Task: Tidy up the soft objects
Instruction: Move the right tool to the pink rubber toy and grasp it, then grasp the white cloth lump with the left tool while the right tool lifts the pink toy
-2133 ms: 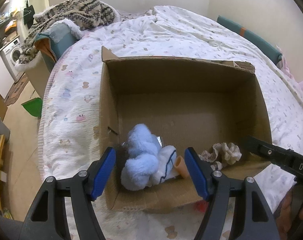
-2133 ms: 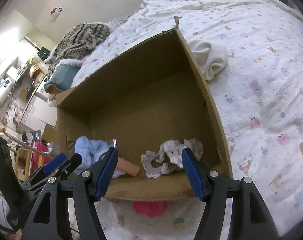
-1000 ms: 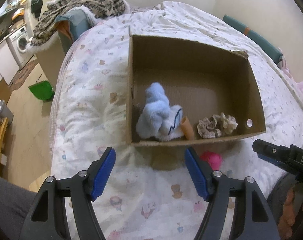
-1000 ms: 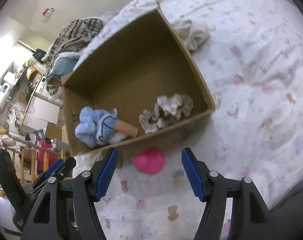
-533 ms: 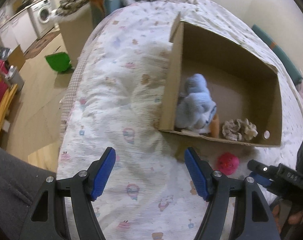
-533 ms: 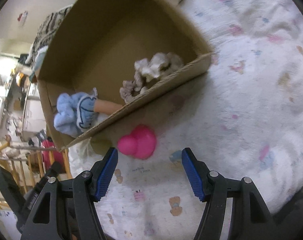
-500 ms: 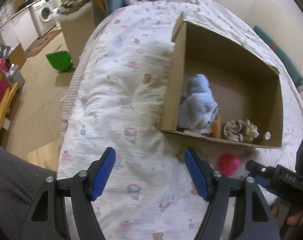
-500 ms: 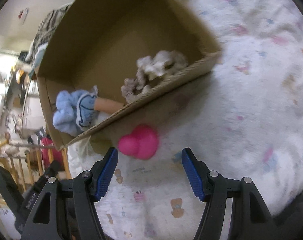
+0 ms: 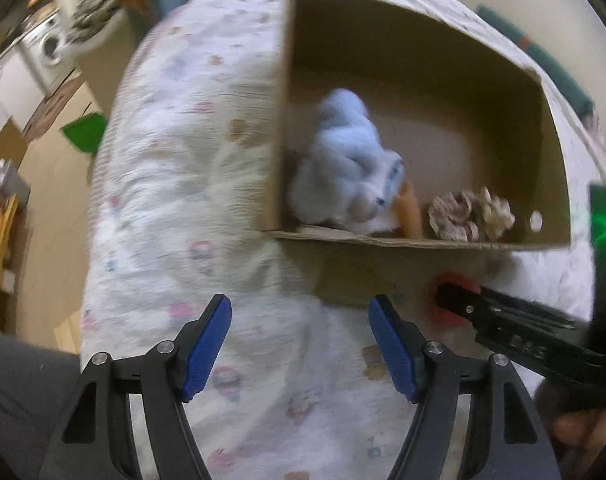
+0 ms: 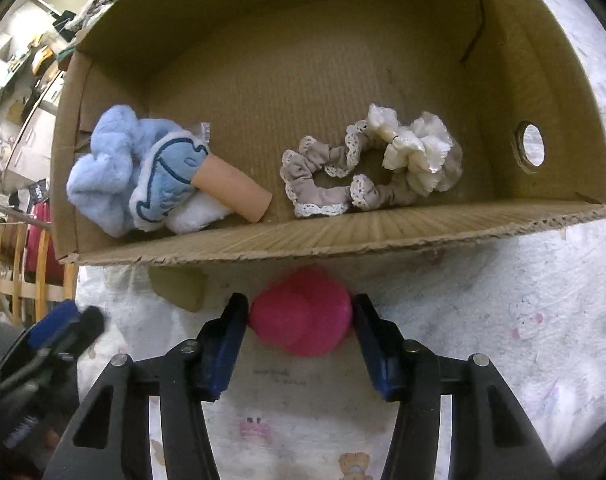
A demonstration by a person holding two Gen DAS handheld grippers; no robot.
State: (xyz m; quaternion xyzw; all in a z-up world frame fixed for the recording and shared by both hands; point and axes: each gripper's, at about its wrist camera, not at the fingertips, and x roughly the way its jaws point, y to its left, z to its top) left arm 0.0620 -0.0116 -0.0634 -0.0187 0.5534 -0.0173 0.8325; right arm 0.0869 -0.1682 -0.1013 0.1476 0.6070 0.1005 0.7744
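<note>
A pink soft toy (image 10: 301,320) lies on the bedspread just in front of the cardboard box (image 10: 343,236). My right gripper (image 10: 299,322) has its blue pads touching both sides of the toy and is shut on it. The toy also shows in the left wrist view (image 9: 447,300), mostly hidden behind the right gripper (image 9: 455,300). Inside the box lie a light blue plush (image 10: 139,172) with a tan tube (image 10: 235,192) and lace scrunchies (image 10: 371,164). My left gripper (image 9: 299,340) is open and empty above the bedspread, left of the toy.
The box (image 9: 423,240) stands on a white patterned bedspread (image 9: 175,184). The bed edge drops at the left to a wooden floor with a green bin (image 9: 83,134). A round hole (image 10: 529,148) pierces the box's right wall. The left gripper (image 10: 59,328) shows at lower left.
My right gripper dropped down to the pink toy and closed its fingers on it. My left gripper drifted closer to the box, still open; its view is blurred with motion.
</note>
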